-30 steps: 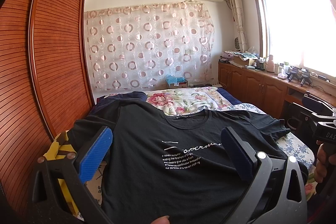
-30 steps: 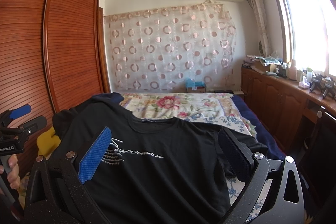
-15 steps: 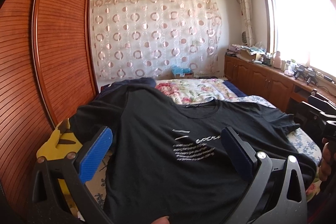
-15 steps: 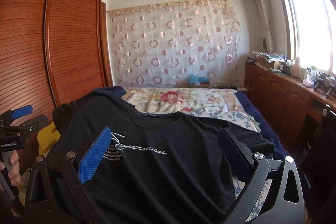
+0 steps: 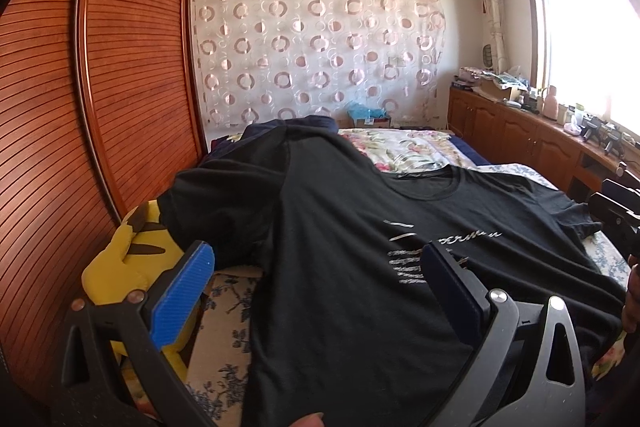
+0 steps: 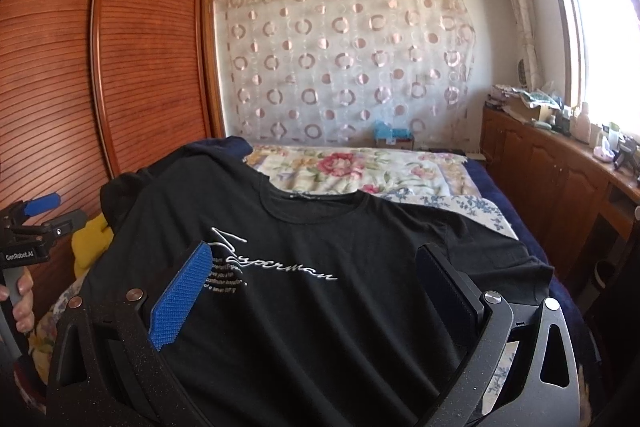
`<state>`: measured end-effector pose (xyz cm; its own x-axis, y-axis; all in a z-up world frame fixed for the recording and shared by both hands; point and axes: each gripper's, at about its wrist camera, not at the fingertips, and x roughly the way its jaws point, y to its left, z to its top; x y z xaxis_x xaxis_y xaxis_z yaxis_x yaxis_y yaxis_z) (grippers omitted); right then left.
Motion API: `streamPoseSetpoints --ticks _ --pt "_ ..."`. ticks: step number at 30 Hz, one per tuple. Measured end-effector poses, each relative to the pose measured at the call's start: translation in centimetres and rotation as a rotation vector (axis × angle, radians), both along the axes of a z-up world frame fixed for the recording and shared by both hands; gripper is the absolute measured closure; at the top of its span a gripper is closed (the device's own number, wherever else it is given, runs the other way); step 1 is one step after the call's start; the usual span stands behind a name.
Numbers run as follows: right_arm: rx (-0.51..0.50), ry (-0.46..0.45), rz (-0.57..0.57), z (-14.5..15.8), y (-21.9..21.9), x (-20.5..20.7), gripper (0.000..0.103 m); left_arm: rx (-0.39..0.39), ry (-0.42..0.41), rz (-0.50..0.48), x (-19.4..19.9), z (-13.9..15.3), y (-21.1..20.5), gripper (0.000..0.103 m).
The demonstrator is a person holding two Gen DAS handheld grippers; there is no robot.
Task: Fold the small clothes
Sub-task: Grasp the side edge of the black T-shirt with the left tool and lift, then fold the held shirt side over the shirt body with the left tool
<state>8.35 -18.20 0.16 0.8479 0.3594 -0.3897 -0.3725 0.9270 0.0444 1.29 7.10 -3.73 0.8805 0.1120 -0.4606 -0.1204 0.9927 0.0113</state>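
Cotton, by the look of it: the black T-shirt is lying spread face-up across the floral bedspread, collar toward the far wall and white script printed across the chest, its hem running under both grippers at the near edge. The left gripper is hovering over the shirt's left half with its jaws standing wide apart and nothing between them; the right gripper is doing the same over the chest print, jaws likewise spread and empty. The fabric is draping softly over whatever is bulging beneath it near the far left shoulder, so it is probably going to behave as light, limp and unresisting, sagging wherever it is not supported and sliding a little on the bedspread. A single-layer pinch at a seam seems the safest hold: the shoulder seams or sleeve hems, or the two hem corners, with both grippers lifting together so the panel is not twisting. The left sleeve is resting against a yellow plush toy beside the wooden wardrobe, which may be snagging it.
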Motion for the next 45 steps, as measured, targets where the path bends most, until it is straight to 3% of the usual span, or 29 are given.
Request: streamPoseSetpoints --ticks 12,19,23,26,29,31,33,37,40,42,45 --pt "-0.051 0.103 0.104 -4.2 3.2 2.8 0.000 -0.010 0.063 -0.010 2.5 -1.3 5.9 0.000" --pt "-0.088 0.121 0.164 -5.5 5.3 3.5 0.000 -0.090 0.123 -0.001 4.9 -2.8 10.8 0.005" --pt "-0.092 0.130 0.184 -6.0 5.8 3.5 0.000 -0.160 0.153 0.010 5.7 -4.1 13.0 0.022" --pt "-0.101 0.139 0.198 -6.2 6.3 3.4 0.000 -0.177 0.149 0.050 6.3 -4.4 14.8 0.027" --pt "-0.111 0.138 0.206 -6.4 6.5 3.3 0.000 -0.214 0.151 0.064 7.0 -4.5 16.5 0.046" --pt "-0.111 0.139 0.206 -6.4 6.6 3.2 0.000 -0.234 0.161 0.072 7.7 -4.9 17.3 0.050" --pt "-0.109 0.140 0.203 -6.4 6.7 3.3 0.000 -0.239 0.166 0.087 8.2 -5.1 18.0 0.067" --pt "-0.104 0.143 0.202 -6.6 6.4 3.2 0.000 -0.273 0.181 0.072 8.8 -5.8 18.4 0.068" --pt "-0.103 0.149 0.202 -6.7 6.2 3.1 0.000 -0.272 0.180 0.066 8.8 -6.2 18.5 0.071" --pt "-0.102 0.149 0.201 -6.7 6.1 3.1 0.000 -0.266 0.172 0.056 8.7 -6.1 18.5 0.093" --pt "-0.100 0.150 0.198 -6.7 6.1 3.1 0.000 -0.223 0.149 0.058 8.2 -5.1 17.7 0.099"
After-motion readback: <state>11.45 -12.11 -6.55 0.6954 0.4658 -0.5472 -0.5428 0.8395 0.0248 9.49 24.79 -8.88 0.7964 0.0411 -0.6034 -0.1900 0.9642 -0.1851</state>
